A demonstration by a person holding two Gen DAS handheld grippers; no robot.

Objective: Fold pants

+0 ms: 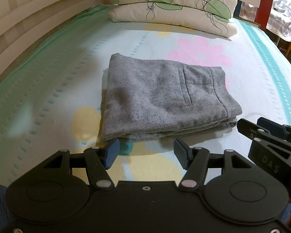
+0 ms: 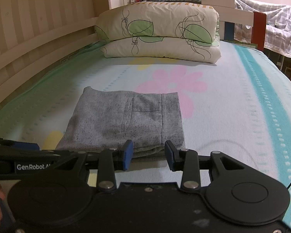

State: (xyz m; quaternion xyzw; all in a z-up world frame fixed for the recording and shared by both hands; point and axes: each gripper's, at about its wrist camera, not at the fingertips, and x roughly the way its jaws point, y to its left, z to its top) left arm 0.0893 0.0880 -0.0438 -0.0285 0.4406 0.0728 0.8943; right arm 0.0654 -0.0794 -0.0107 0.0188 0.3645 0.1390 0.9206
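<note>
A: Where are the pants (image 1: 161, 99) now?

B: In the middle of the left wrist view, lying on the bed (image 1: 252, 73) as a compact grey stack of several layers, pocket side up. In the right wrist view the same stack sits left of centre, just past the tips of the tongs. The layered edges face the lower part of both frames.

A: And the tongs?

B: The left tongs (image 1: 145, 153) are spread, blue pads apart, with only sheet between them, at the lower centre of their own view, just short of the stack's near edge. The right tongs (image 2: 148, 154) are spread too, a bit narrower, nothing pinched; the near edge of the stack shows through the gap, but I can't tell whether the pads touch it.

A: Why hold them there?

B: My guess is the folding is done or nearly so. Both point down at the near edge, side by side: the right one shows at the right edge of the left view. That fits either letting go or readying one more fold.

A: Anything else on the bed?

B: Two pillows (image 2: 159, 36) stacked in the upper centre, well apart from the pants, so the work area stays free.
</note>
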